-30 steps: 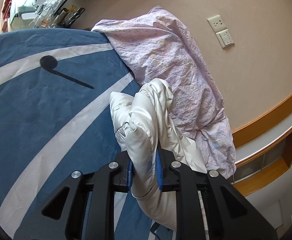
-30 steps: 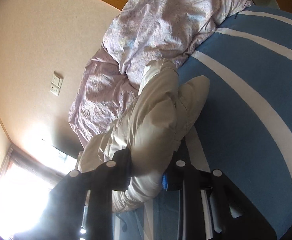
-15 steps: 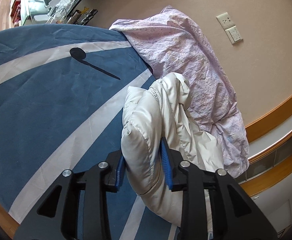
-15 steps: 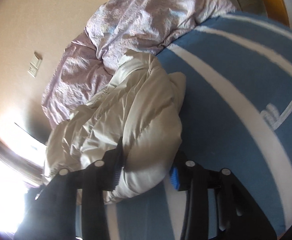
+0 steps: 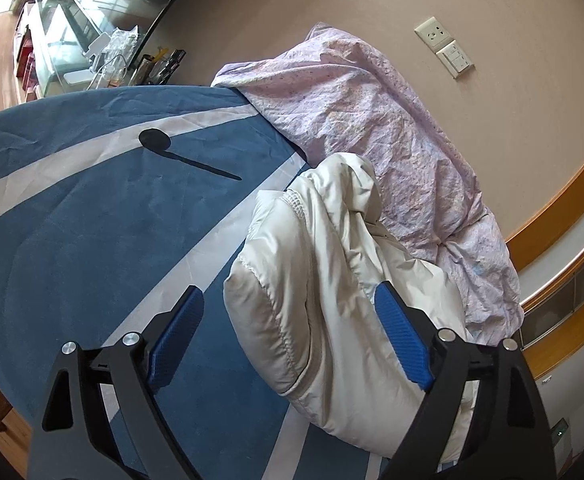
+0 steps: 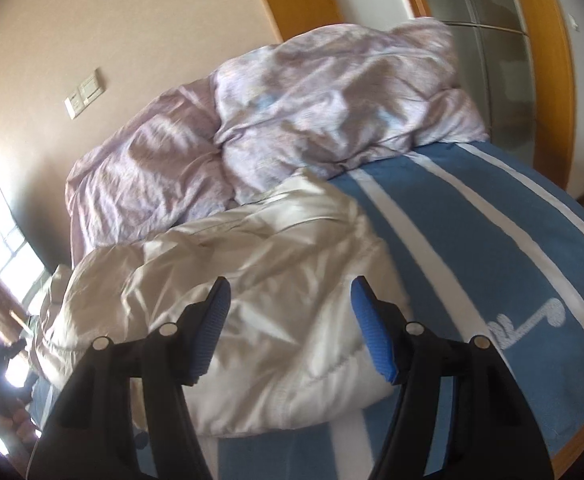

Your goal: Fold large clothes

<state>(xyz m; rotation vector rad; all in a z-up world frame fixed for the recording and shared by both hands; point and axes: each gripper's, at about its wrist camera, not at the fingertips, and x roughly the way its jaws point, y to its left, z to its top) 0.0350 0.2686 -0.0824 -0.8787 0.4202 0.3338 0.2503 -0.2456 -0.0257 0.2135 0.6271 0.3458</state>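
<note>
Jacket, cream-white padded and quilted (image 5: 331,280), lay bunched on a blue bedspread with white stripes (image 5: 72,240), against a crumpled lilac duvet (image 5: 371,120) by the wall. Left gripper (image 5: 292,312): jaws opening, jacket between them, pads not pressing. Right gripper (image 6: 288,304): jaws opening over the jacket (image 6: 252,260), likewise unclamped.
</note>
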